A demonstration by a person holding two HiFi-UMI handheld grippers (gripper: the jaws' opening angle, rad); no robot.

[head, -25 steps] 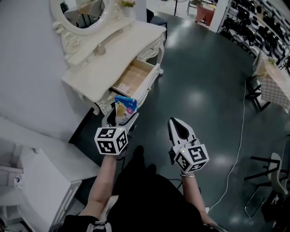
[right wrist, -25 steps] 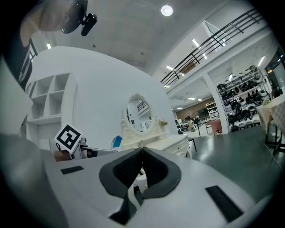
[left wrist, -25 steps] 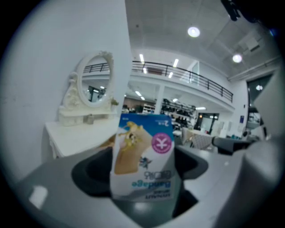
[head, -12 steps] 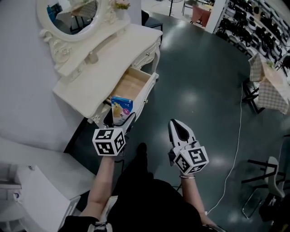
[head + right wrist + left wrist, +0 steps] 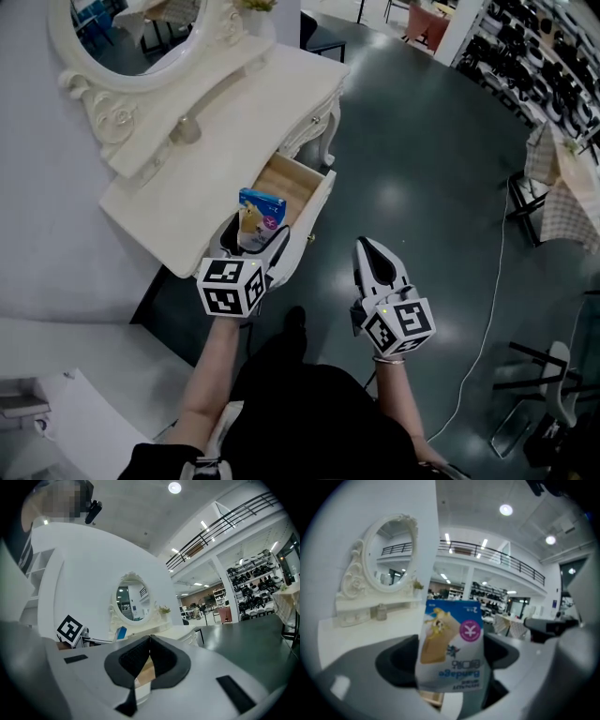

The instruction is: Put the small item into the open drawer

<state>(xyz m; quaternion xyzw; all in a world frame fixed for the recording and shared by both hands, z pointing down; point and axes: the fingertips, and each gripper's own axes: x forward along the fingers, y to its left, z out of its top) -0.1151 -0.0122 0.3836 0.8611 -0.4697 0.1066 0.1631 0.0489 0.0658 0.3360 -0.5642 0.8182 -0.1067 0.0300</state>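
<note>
Has carried the small blue-and-white packet (image 5: 260, 210), clamped in the left gripper (image 5: 254, 242), forward over the near end of the open wooden drawer (image 5: 289, 178), likely ready to lower; keeps the right gripper (image 5: 368, 251) closed, empty.

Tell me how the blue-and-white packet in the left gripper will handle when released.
The packet looks thin and flat, so it is probably light. It stands upright, unsupported, above the left gripper, suggesting some stiffness. Flat-sided, it should land in the drawer without rolling.
</note>
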